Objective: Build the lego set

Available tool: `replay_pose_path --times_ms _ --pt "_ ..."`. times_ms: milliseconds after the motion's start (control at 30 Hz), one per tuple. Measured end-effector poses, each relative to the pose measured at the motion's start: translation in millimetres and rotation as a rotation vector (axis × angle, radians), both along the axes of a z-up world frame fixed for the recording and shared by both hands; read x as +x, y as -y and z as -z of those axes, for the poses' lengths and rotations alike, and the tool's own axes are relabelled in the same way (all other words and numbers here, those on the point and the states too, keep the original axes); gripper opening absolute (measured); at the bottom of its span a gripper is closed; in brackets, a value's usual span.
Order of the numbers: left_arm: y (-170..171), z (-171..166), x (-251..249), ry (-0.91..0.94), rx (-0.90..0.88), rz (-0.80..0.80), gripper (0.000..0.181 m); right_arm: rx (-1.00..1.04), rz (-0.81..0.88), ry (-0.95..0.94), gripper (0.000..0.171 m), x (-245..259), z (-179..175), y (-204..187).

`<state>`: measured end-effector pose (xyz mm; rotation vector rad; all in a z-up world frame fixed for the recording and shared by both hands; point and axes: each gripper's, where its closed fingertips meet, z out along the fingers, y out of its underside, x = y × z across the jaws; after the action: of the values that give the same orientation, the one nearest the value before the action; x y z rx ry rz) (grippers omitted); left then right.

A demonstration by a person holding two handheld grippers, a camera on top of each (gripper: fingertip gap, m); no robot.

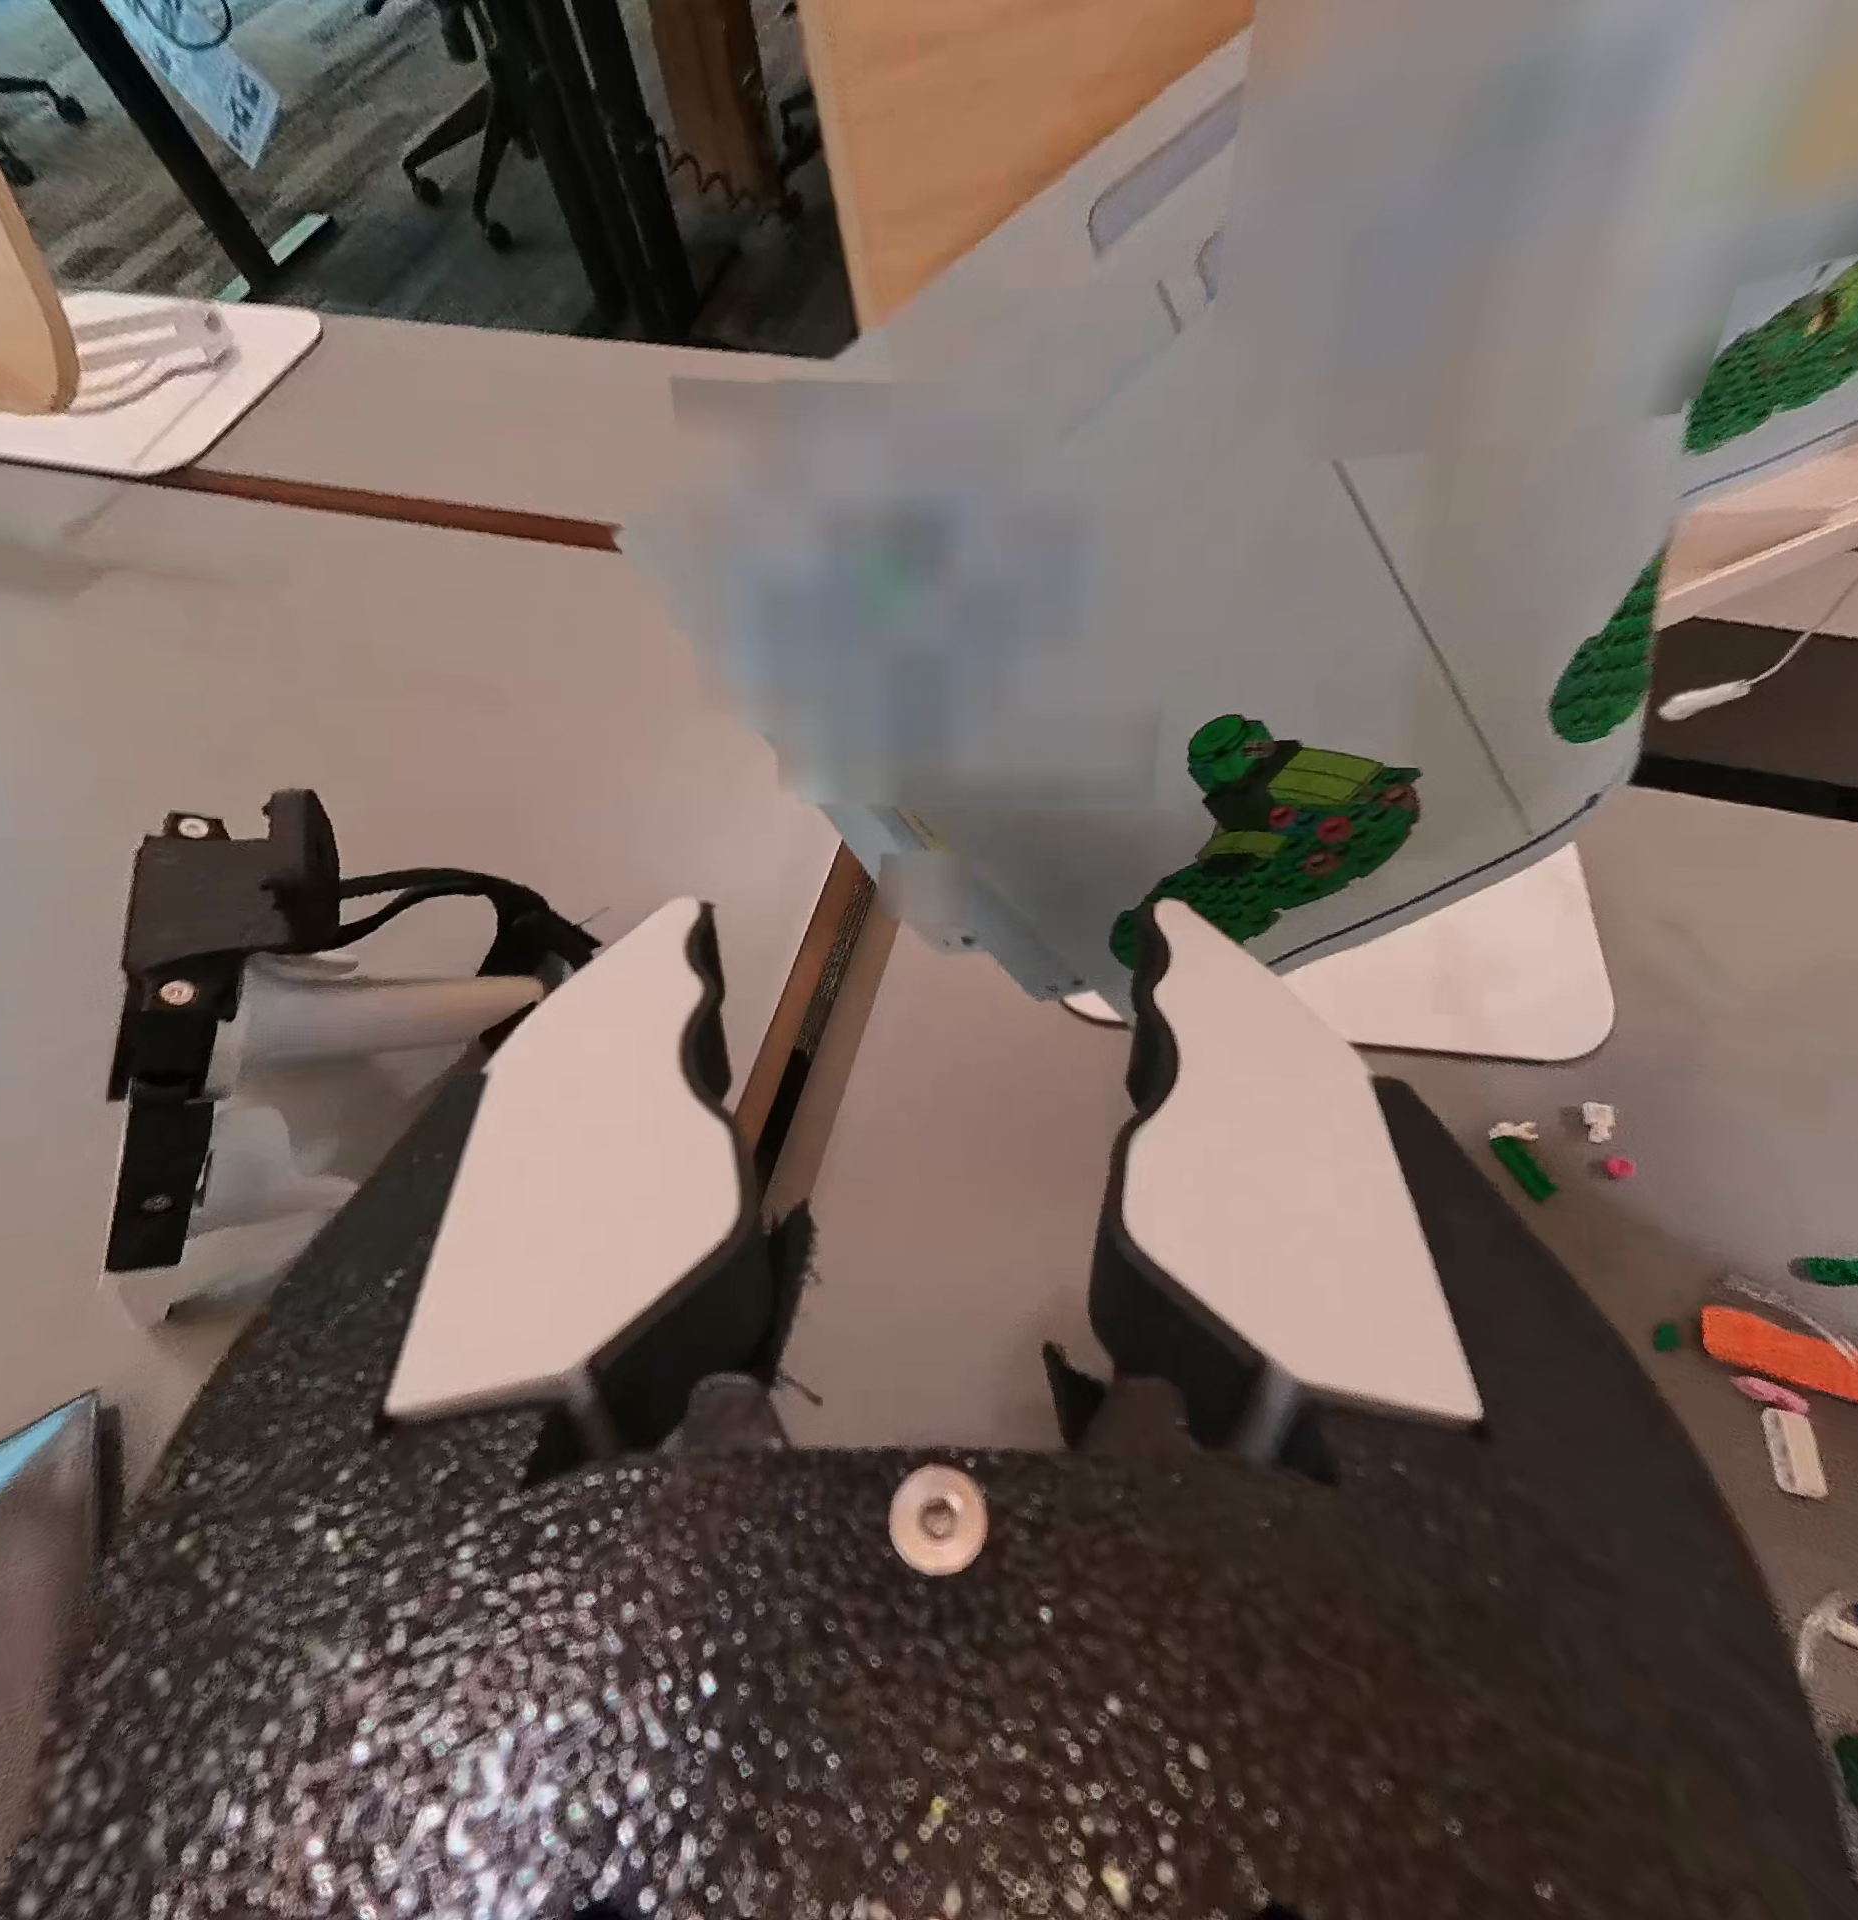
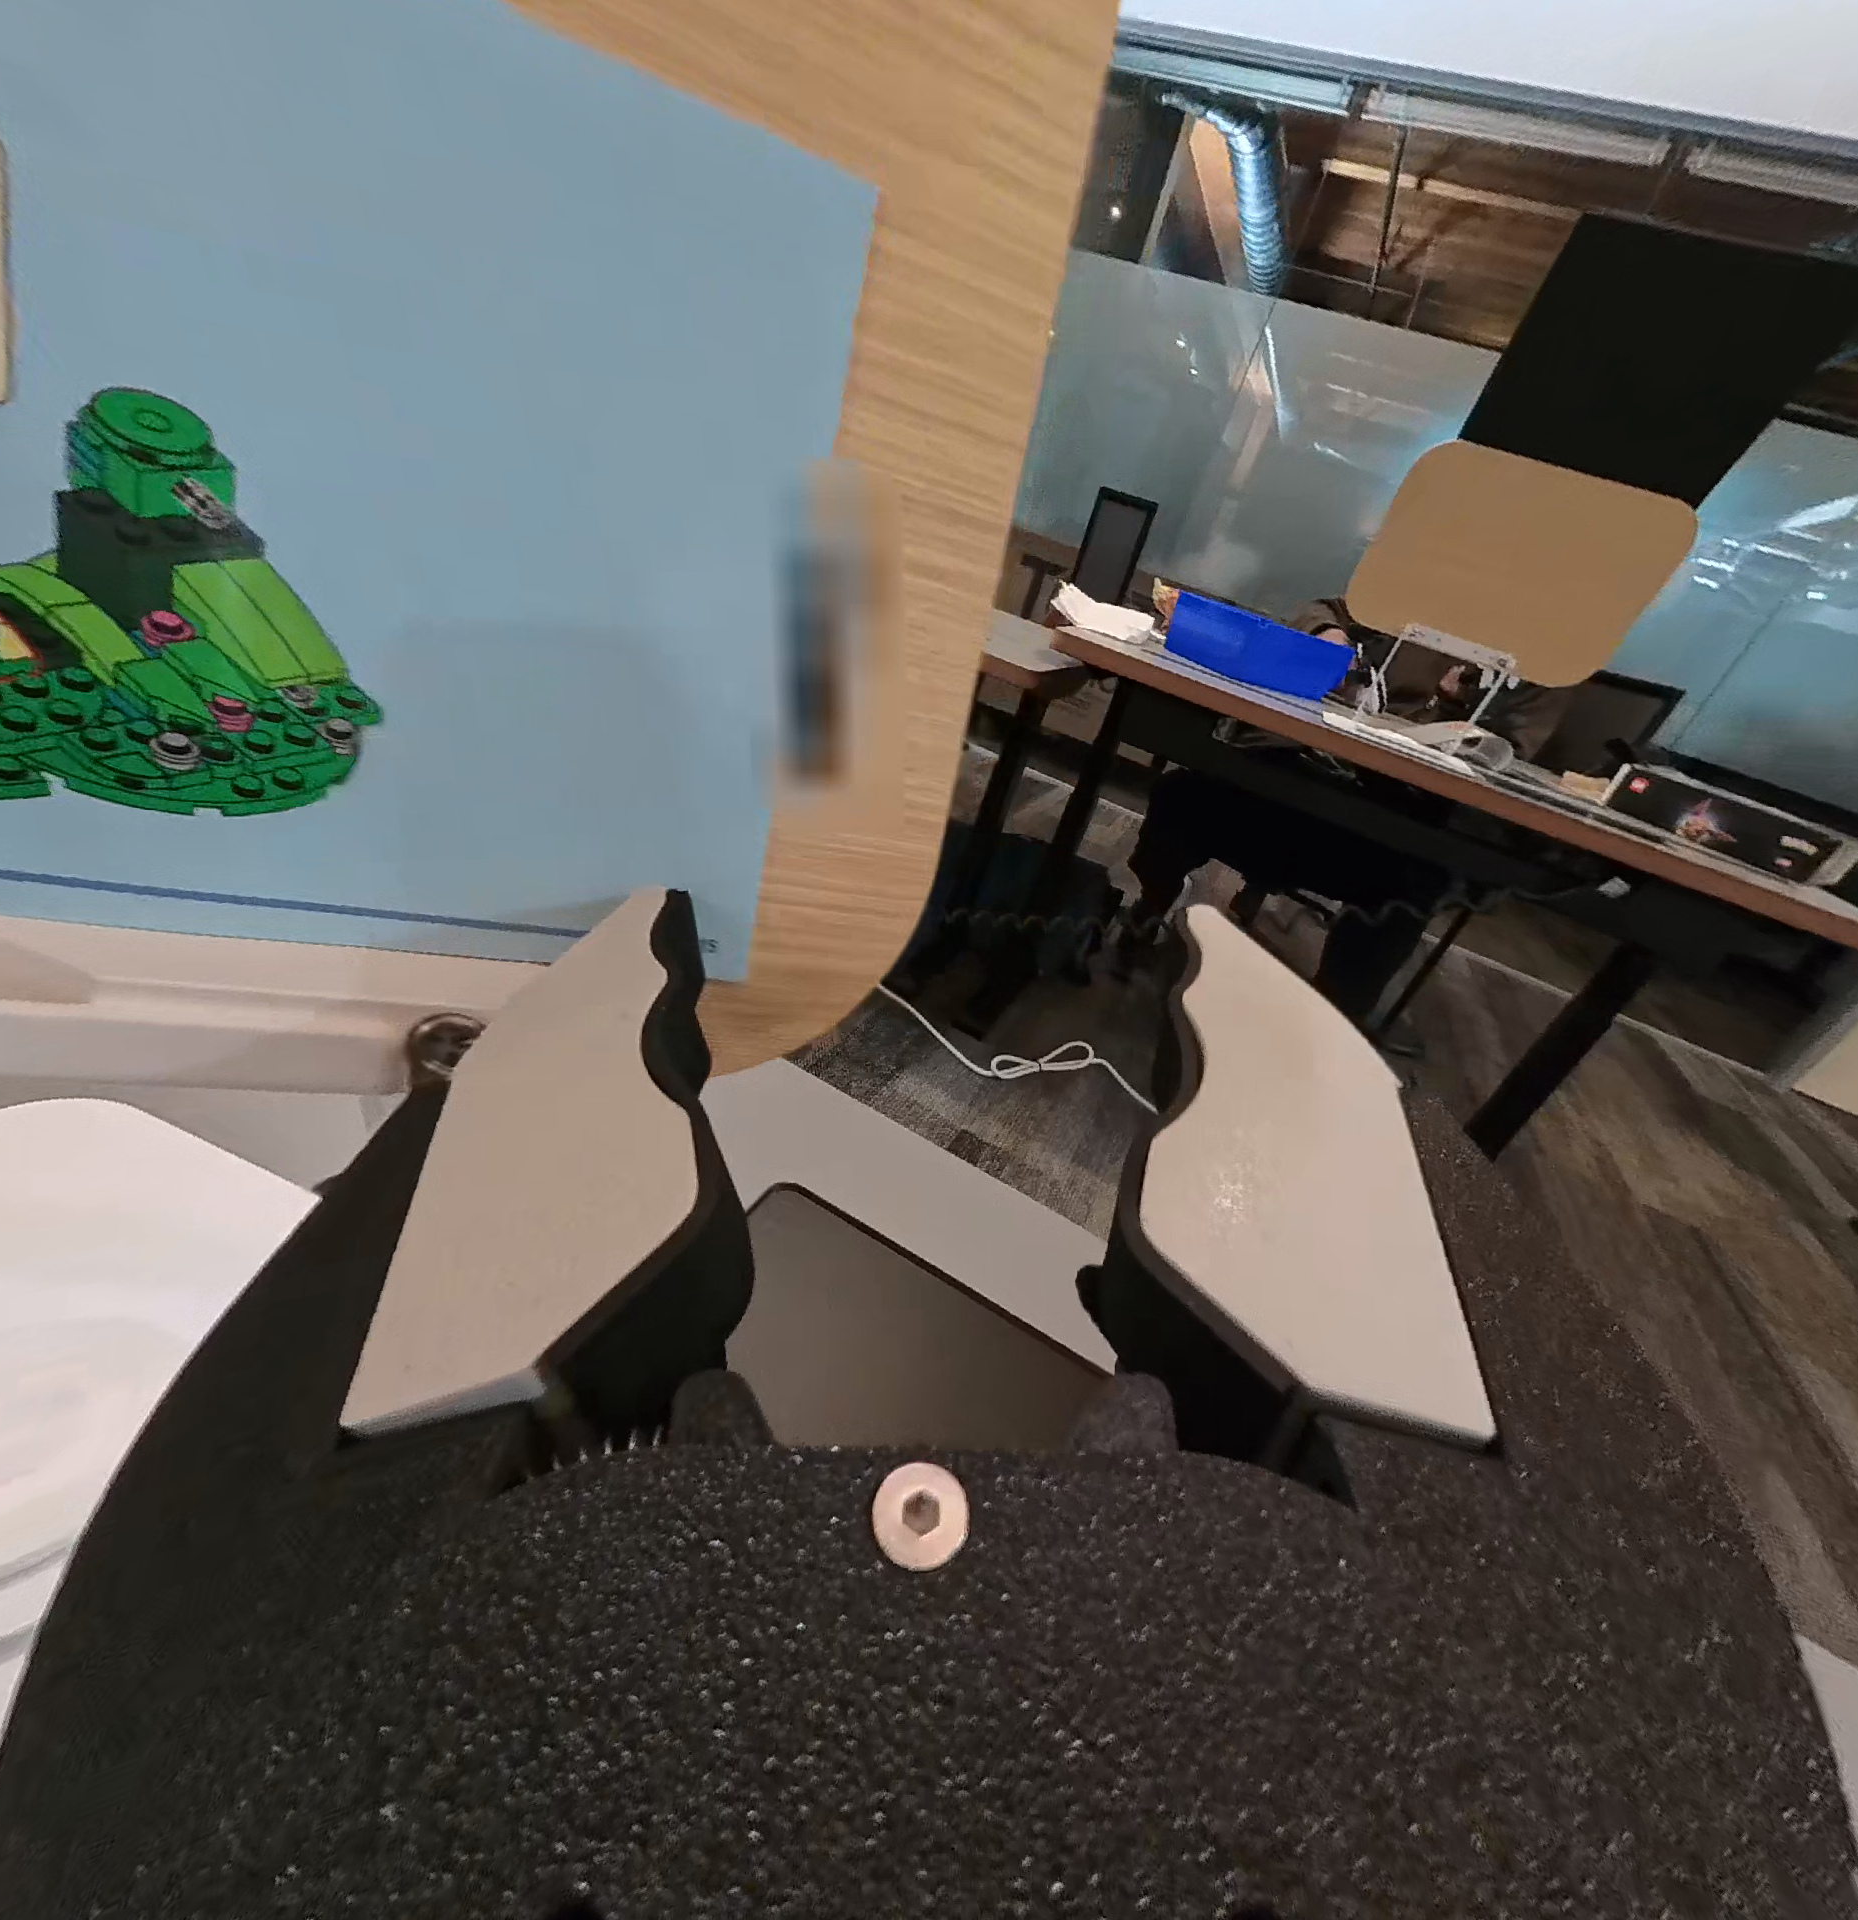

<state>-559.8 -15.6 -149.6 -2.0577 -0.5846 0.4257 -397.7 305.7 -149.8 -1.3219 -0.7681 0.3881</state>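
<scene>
Both grippers, left (image 1: 930, 935) and right (image 2: 930, 935), were spread wide, empty, raised toward the instruction sheet (image 2: 437, 416). Lego pcs (image 1: 1522, 1169) lay loose on the table (image 1: 1683, 1143) at right. Recommended: check the diagram, then lower onto one pc.

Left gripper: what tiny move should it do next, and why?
Probably swing the left gripper rightward and down toward the loose lego pieces on the table. Its fingers are open and empty, and both grippers face the instruction picture, not the pieces.

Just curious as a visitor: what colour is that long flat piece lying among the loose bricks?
Orange. The long flat piece shows best in the left wrist view, at the right edge.
</scene>
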Motion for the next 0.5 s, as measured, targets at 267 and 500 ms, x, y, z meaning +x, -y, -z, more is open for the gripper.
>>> replay_pose_path --times_ms 267,500 --pt "-50.5 -44.3 55.8 0.029 0.328 0.344 0.037 0.020 -0.208 -0.064 0.068 -1.9 -7.2 14.4" --pt "-98.5 -50.2 104.7 0.110 0.484 0.621 0.000 -0.039 -0.577 -0.121 0.052 -9.1 -15.6 53.6"
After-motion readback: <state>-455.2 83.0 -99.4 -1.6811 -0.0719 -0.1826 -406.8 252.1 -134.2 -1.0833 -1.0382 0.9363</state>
